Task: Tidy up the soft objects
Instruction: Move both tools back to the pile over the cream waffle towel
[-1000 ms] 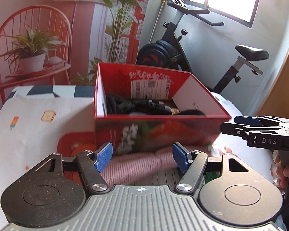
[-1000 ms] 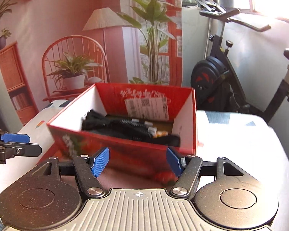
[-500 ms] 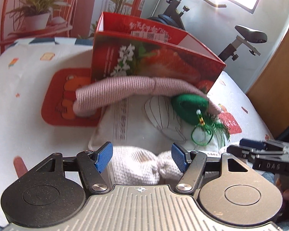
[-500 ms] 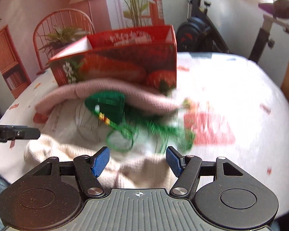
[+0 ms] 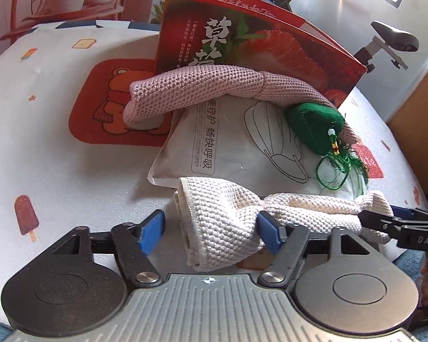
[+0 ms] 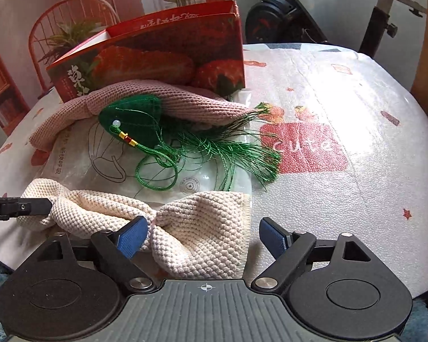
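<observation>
Both grippers spread wide around the ends of a cream knit cloth

The left gripper [image 5: 209,229] and right gripper [image 6: 204,235] stand wide open, gripping nothing; the cream knit cloth [image 6: 157,218] lies between each pair of fingers at 6 o'clock on the printed table cover [image 6: 342,108]. Toward 12 o'clock lie the white mask packet [image 5: 231,145], green tasselled sachet [image 6: 134,116], pink knit cloth [image 5: 214,85] and strawberry box [image 5: 271,45].

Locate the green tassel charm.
In the right wrist view, the green tassel charm lies centre-left on the white packet, against the pink knit.
</observation>
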{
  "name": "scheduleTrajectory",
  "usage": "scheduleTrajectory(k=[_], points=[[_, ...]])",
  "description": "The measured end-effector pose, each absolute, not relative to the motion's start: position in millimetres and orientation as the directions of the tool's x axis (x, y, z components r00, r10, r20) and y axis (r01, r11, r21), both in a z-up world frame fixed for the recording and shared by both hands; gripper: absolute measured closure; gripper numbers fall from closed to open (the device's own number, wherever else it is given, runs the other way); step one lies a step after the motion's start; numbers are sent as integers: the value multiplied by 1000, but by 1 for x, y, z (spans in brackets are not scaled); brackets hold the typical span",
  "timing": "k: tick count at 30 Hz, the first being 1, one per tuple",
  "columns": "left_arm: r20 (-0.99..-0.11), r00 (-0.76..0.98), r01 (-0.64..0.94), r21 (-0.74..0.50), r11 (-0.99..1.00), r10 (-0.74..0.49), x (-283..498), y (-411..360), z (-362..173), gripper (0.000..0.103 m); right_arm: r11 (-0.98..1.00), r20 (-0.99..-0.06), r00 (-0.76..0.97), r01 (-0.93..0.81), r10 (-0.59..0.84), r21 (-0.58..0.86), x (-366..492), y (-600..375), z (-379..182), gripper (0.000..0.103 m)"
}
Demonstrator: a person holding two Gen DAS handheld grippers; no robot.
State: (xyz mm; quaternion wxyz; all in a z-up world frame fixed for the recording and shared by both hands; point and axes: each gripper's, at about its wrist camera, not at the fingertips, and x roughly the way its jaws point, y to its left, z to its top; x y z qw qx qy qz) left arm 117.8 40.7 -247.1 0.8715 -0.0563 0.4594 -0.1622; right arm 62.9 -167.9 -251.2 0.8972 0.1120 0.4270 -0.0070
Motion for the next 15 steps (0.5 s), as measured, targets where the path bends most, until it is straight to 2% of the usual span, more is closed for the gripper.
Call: scheduleTrajectory(k=[4, 7, 11, 13, 15], points=[[-784, 534, 231, -224, 947, -316, 119, 39, -249, 16, 974, -772, 631, 115, 80, 195, 64, -170, -254, 14], [-795, 539, 211, -191, 959, -277, 121, 38, -251, 1, 970, -777, 624, 127, 84, 207, 66, -172, -256, 10], [-798, 544, 207, -173, 963, -260, 122, 38, -252, 0, 966, -778, 621, 134, 91, 220, 67, -174, -258, 6], [-797, 546, 207, -172, 963, -259, 122, 38, -252, 0, 967, -782, 616, 130, 93, 217, 68, -173, -259, 0], [-795, 548, 205, -171, 964, -258, 122, 39, -252, 0, 969, -785, 614, 131, 88, 211, 69, -172, -260, 0]])
